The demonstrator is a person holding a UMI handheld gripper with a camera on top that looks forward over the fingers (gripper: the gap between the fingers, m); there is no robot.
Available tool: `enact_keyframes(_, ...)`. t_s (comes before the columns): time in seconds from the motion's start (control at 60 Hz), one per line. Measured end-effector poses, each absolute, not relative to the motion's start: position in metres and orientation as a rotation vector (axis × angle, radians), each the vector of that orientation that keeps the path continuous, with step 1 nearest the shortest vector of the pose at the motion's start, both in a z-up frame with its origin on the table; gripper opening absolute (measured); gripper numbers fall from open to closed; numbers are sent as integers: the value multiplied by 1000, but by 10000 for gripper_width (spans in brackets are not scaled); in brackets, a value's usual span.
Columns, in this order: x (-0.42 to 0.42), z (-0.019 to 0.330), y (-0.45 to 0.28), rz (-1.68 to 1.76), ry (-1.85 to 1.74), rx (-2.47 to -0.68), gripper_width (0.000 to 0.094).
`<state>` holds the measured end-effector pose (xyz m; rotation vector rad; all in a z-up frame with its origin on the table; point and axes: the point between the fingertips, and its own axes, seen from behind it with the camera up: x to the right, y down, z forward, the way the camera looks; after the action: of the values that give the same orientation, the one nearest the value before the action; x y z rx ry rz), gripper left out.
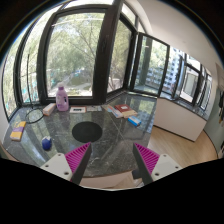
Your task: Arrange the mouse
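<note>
A handheld gripper (113, 160) hovers above a round glass table (100, 145) set in a bay of tall windows (85, 50), its two fingers spread wide apart and grasping nothing. The pink pads (78, 156) on the inner faces of the fingers show at seven and five o'clock of the scene, with bare glass between them.

A dark round mat (87, 130) lies on the tabletop just beyond the fingers, at about eleven o'clock from the gap between them. A pink bottle (62, 98) stands upright farther back at the table's far left, near a flat whitish object (47, 109) that cannot be made out. A small blue object (47, 144) sits at nine o'clock from the left finger, and a yellow and pink item (18, 128) rests at the table's left rim. On the far right side of the table, at one o'clock from the fingers, lie a reddish flat object (122, 108) and a blue one (134, 120) just beside it.

No mouse can be identified with certainty among these things; each is too small to tell. A white sill or cabinet (180, 118) runs under the right-hand windows, well apart from the table, with green trees (75, 45) visible outside.
</note>
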<state>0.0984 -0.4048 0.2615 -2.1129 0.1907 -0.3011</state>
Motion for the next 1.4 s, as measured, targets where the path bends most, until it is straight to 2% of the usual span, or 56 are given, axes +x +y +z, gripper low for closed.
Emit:
enact_keyframes(0.117, 96, 239, -419, -296, 212, -2158, 848)
enact_keyframes(0.283, 75, 178, -443, -257, 201, -2237, 850)
enact_keyframes(0.417, 21, 122, -457, -168, 133, -2317, 850)
enact_keyframes(0.567, -62, 78, -449, -16, 29, -2352, 850)
enact_keyframes(0.85, -201, 42, -333, 112, -138, -2262, 853)
enact_keyframes(1.1, -254, 6, -202, 89, -140, -2225, 843)
enact_keyframes(1.267, -256, -15, -162, 52, -121, -2240, 727)
enact_keyframes(1.333, -252, -15, -158, 36, -104, -2247, 633)
enact_keyframes(1.383, -254, -16, -155, 34, -107, -2245, 504)
enact_keyframes(1.4, -253, -16, -154, 31, -103, -2244, 503)
